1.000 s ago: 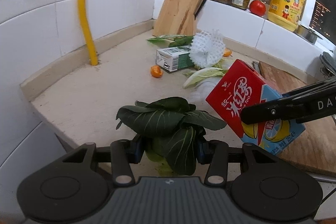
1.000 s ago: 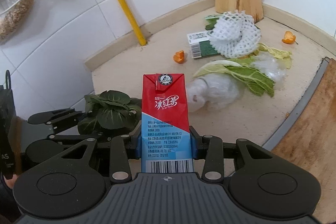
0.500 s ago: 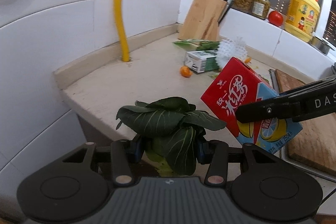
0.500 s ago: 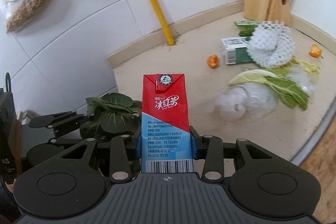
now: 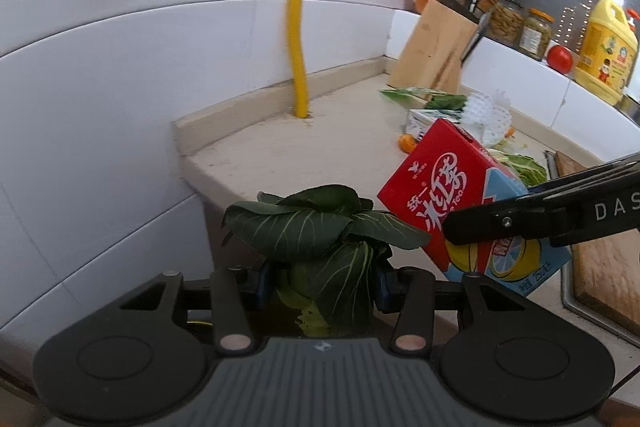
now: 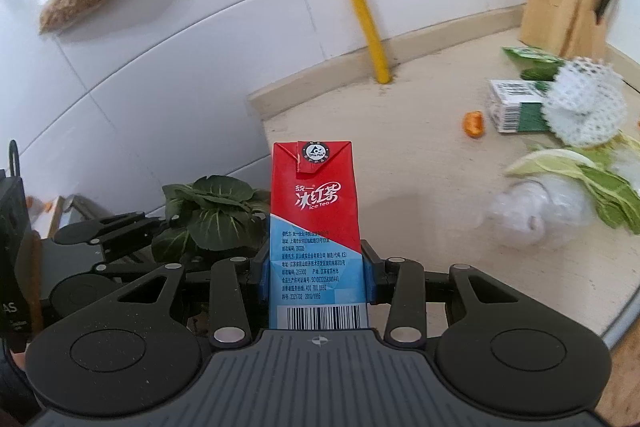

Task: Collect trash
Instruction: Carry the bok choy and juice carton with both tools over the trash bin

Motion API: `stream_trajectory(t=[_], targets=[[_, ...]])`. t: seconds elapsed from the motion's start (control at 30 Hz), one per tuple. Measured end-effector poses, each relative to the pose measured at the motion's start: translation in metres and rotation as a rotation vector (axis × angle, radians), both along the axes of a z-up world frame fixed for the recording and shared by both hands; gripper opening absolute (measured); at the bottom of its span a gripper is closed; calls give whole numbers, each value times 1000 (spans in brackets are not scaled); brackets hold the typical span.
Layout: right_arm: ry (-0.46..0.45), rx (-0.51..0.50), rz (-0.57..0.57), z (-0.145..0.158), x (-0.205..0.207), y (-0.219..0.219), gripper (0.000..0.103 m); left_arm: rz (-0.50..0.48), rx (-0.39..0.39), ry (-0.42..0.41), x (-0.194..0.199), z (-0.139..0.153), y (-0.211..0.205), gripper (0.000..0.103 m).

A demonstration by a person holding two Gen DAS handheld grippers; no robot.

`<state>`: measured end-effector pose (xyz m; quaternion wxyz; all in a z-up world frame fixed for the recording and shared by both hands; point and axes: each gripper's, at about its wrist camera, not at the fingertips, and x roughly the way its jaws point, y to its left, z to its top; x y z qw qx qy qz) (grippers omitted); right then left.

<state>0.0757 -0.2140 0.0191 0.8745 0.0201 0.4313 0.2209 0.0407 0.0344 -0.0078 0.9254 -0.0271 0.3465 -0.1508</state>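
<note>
My left gripper [image 5: 320,285] is shut on a dark green leafy vegetable [image 5: 320,227] and holds it in the air past the counter's left end. My right gripper [image 6: 316,277] is shut on a red and blue ice tea carton [image 6: 314,223], held upright beside the vegetable [image 6: 212,211]. The carton [image 5: 460,203] also shows in the left wrist view, with the right gripper's fingers [image 5: 520,223] around it. The left gripper [image 6: 120,231] shows at the left of the right wrist view.
On the beige counter [image 6: 400,155] lie a green and white carton [image 6: 516,103], a white foam net [image 6: 580,103], orange peel [image 6: 473,123], cabbage leaves [image 6: 592,179] and a clear plastic wad [image 6: 532,215]. A knife block [image 5: 436,51], a yellow pipe [image 5: 298,27] and a wooden board [image 5: 608,267] stand around.
Both grippers have drawn back and to the left off the counter with their loads. The counter litter now looks farther away. Neither grip has changed.
</note>
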Motion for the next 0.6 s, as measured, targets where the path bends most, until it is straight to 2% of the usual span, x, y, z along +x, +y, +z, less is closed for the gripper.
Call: stream_trajectory(t=[0.6], targets=[[3, 3, 123, -9, 2, 79, 48, 134, 9, -14, -24, 1, 64, 40]])
